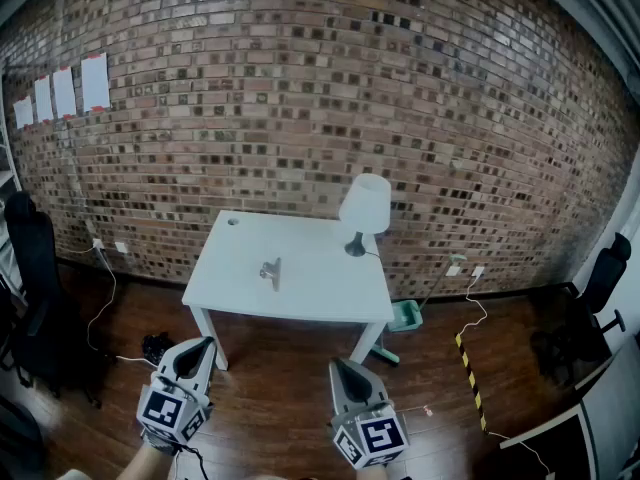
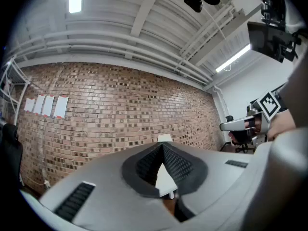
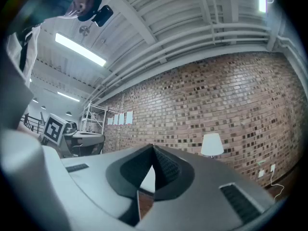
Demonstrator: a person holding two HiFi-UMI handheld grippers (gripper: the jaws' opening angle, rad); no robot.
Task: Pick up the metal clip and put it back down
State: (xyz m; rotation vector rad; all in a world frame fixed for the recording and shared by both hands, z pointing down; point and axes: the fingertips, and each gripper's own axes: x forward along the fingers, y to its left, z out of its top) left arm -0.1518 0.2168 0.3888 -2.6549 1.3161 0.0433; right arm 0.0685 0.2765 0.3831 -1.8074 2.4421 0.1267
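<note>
Open floor leads to the white table, where a lamp stands at the back right corner.

Metal clip at rest on the desk
We see a small silvery piece lying a little left of the white top's middle, nothing touching it; finer shape too small to tell

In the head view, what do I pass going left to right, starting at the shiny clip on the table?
metal clip → lamp → green thing on the floor → striped tape → black chair
</note>
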